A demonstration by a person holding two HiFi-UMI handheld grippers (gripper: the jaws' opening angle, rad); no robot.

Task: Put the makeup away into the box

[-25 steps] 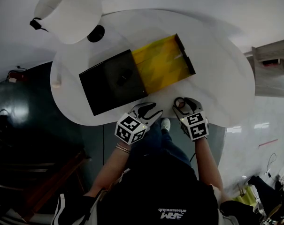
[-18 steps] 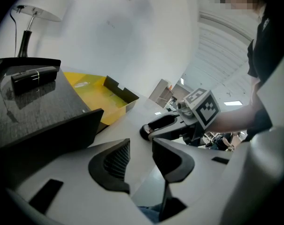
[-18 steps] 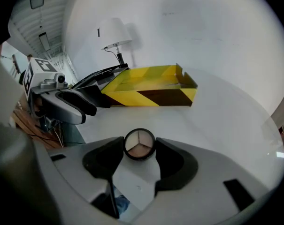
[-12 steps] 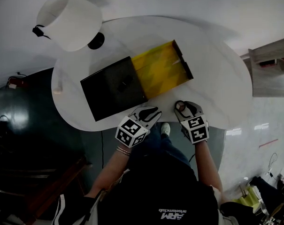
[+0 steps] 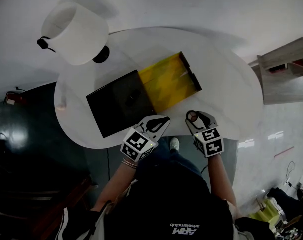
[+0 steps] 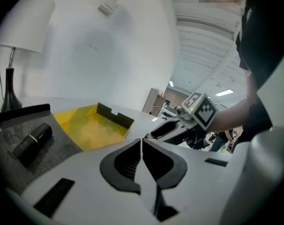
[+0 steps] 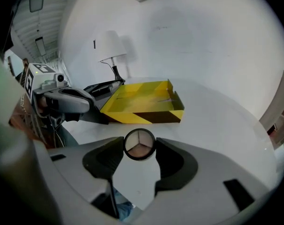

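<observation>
R tongs (image 5: 198, 116) w/ compact (image 7: 140, 144) lifted; lamp (image 5: 76, 31) behind open box (image 5: 169, 81).

A box (image 5: 170, 79) lies open in the middle of the table (image 5: 231, 79), and a flat panel (image 5: 111, 106) adjoins its left side, touching it. On the panel lies a small tube (image 6: 33, 142), perhaps a lipstick. A lamp (image 5: 73, 29) stands behind the panel at the table's far left.

At the near edge, in front of the panel's right corner, is the left gripper (image 5: 159, 123). Its jaws have just been closing and nothing is between them. The right gripper (image 5: 197, 118) is beside it to the right, in front of the box. Between its jaws, which have just been closing, sits a round compact (image 7: 140, 144), touching both pads.
</observation>
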